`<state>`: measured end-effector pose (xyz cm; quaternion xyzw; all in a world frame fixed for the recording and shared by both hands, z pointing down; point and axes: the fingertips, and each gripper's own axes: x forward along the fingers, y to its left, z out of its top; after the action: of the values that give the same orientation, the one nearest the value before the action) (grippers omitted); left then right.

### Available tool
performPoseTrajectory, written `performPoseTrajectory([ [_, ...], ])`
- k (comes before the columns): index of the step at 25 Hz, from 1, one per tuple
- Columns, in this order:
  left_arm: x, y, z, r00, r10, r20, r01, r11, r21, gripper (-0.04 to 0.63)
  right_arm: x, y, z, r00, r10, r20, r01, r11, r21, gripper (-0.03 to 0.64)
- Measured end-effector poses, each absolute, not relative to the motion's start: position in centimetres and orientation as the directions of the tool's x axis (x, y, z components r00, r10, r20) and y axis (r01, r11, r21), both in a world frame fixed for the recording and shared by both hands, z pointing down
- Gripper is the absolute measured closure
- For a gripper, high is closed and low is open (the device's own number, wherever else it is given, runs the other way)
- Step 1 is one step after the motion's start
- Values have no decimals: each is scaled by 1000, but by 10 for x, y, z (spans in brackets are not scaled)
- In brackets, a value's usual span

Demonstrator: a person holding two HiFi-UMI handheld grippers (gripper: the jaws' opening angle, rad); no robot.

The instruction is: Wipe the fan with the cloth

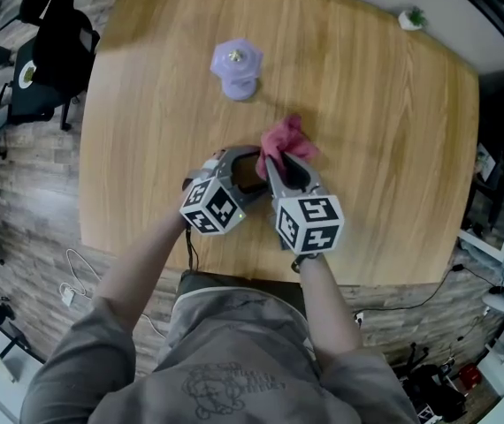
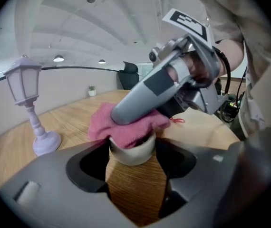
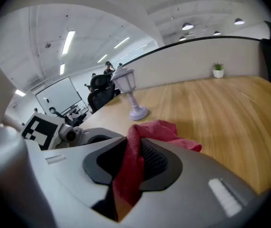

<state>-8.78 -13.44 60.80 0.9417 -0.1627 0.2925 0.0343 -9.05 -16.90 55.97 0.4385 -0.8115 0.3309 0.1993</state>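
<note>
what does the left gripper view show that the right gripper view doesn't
Only the left gripper view: a white round thing, probably the fan, sits between the left gripper jaws, and the right gripper presses the cloth onto its top.
Only the right gripper view: the right jaws are shut on the cloth, and the left gripper's marker cube and a whiteboard are in sight.
Both: the pink cloth, the lilac lamp, the wooden table and a small potted plant.

- left gripper (image 2: 131, 161) jaws sit close against both sides of small white round object (image 2: 132, 153)
- pink cloth (image 2: 104, 127) draped over it
- right gripper (image 2: 121, 115) tip presses on cloth
- lavender lamp-shaped item (image 2: 31, 109) upright, left on wooden table (image 2: 78, 115)
</note>
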Motion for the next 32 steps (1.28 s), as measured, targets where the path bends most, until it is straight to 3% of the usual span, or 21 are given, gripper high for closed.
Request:
performPoseTrajectory([
  [7,-89,-132,608,776,-278,566,-323,-946,-22,287,-99,-149,563,-563,-502,657,-808,500,-311,520],
  [14,-89,-133,609,775,-273,569,-320,-947,-19,287,-64,-138,567,-552,-484,679,-810,503,-301,520],
  [23,-89,-136,613,764,-266,588,-335,-942,9,285,29,-122,586,-377,-509,774,-921,297,-253,519],
  [28,-96,-134,616,723,-271,636,-393,-918,55,282,54,-121,578,-393,-519,759,-917,164,-363,519],
  [32,-107,-131,604,691,-318,649,-488,-868,94,281,59,-129,554,-403,-562,722,-907,143,-395,520],
])
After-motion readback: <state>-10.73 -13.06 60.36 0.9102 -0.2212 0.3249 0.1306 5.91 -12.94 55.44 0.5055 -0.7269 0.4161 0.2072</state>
